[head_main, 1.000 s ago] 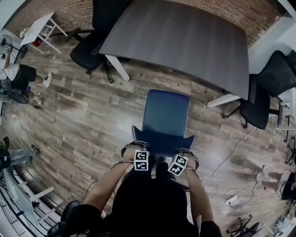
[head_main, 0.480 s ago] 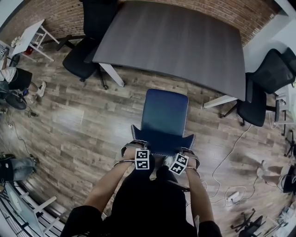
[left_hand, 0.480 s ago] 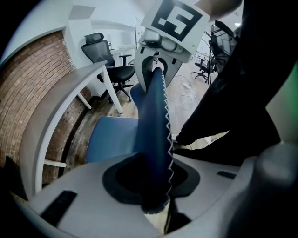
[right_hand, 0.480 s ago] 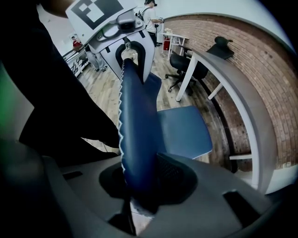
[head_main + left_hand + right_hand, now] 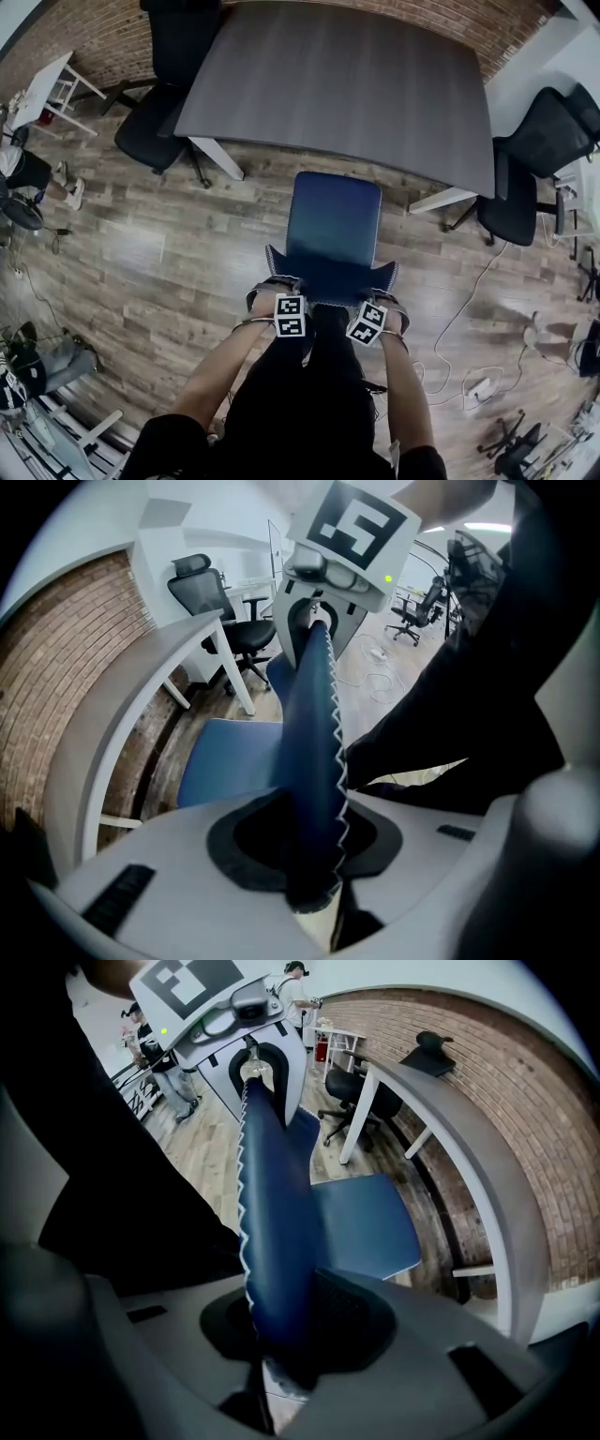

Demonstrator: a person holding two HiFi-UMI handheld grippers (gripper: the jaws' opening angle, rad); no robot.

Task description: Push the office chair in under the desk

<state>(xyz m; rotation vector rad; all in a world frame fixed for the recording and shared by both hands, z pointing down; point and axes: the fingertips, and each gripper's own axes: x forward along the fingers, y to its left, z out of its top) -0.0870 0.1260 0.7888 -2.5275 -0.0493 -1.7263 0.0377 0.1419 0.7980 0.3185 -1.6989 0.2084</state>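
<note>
The office chair point(image 5: 333, 225) at centre frame is deep blue, with a pale zigzag stitch line along the edge of its back. The desk point(image 5: 347, 84) above it has a dark grey, faintly streaked top and white legs. The floor point(image 5: 159, 253) is brown wood planks in mixed tones. The brick wall point(image 5: 94, 42) at upper left is reddish-brown. The chair at upper left point(image 5: 150, 136) and the chair at right point(image 5: 530, 169) are black.

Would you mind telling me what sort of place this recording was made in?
Most likely an office or shared workspace: a large grey desk stands by a brick wall, black office chairs sit around it, and a blue office chair faces it on the wood floor.
</note>
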